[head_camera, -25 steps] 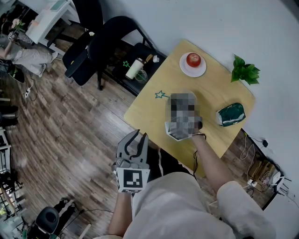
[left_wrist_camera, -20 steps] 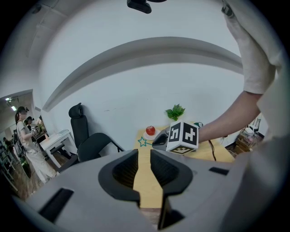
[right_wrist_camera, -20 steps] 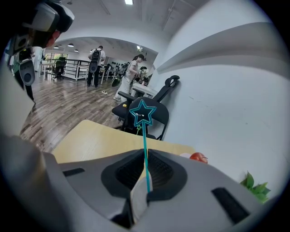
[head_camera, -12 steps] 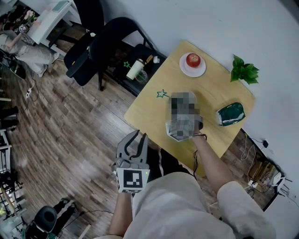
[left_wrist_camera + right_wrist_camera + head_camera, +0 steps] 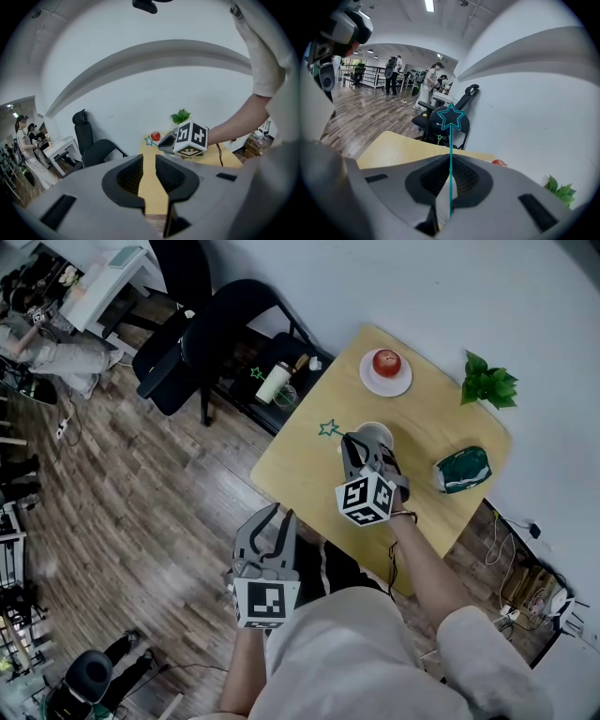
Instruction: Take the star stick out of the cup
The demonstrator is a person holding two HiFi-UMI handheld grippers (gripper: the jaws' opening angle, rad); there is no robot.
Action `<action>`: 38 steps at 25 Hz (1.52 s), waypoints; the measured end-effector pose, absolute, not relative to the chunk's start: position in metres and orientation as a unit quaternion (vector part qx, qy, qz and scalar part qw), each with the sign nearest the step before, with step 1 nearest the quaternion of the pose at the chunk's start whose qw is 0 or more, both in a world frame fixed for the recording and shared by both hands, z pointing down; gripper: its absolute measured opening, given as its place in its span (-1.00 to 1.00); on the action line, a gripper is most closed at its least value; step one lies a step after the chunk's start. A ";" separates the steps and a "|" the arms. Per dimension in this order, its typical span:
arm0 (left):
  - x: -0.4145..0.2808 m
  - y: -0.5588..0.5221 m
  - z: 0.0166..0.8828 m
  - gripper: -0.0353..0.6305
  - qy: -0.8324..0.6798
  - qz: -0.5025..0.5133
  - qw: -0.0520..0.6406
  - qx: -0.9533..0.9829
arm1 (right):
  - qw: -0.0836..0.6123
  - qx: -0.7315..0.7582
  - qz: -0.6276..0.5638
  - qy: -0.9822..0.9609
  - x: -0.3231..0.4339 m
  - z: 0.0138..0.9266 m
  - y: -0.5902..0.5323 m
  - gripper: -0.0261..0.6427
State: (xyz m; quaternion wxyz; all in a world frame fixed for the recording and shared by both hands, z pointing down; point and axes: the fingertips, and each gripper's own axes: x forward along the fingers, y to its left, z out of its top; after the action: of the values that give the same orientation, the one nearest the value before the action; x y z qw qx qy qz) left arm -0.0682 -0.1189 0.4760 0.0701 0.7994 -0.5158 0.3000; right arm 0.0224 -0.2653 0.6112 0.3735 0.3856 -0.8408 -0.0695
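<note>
The right gripper (image 5: 354, 448) is over the wooden counter (image 5: 291, 465), right at the white cup (image 5: 377, 432). Its jaws are pressed together on the thin stem of the star stick (image 5: 451, 117). In the right gripper view the stem runs straight up between the jaws, and the blue-green star stands above them. From the head view the star (image 5: 328, 428) pokes out just beside the cup, on its left. The bottom end of the stick is hidden by the gripper, so I cannot tell if it is inside the cup.

The left gripper (image 5: 281, 514) hangs over the wood floor (image 5: 141, 502), near the edge of the counter. Its jaws have only a narrow gap, and nothing is between them.

A red apple (image 5: 386, 361) sits on a white plate (image 5: 397, 384) at the far side of the counter. A green plant (image 5: 487, 385) and a green pouch (image 5: 462, 470) are on the right side. A black chair (image 5: 216, 334) stands beside the counter.
</note>
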 end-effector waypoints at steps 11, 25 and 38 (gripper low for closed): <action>-0.069 -0.129 0.465 -0.67 -0.527 0.295 0.058 0.795 | 0.344 0.404 -0.069 -0.845 0.034 0.589 -0.272 -0.88; -0.079 -0.134 0.453 -0.67 -0.504 0.288 0.041 0.813 | 0.306 0.450 -0.069 -0.836 0.040 0.550 -0.262 -0.88; -0.097 -0.114 0.440 -0.67 -0.448 0.256 0.020 0.857 | 0.277 0.510 -0.096 -0.809 0.037 0.483 -0.218 -0.88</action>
State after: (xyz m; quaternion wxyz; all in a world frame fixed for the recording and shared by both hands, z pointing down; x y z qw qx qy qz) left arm -0.0973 -0.1136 0.4400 0.0197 0.8566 -0.4478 0.2555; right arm 0.0366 -0.2178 0.4833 0.2772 0.5102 -0.8085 -0.0959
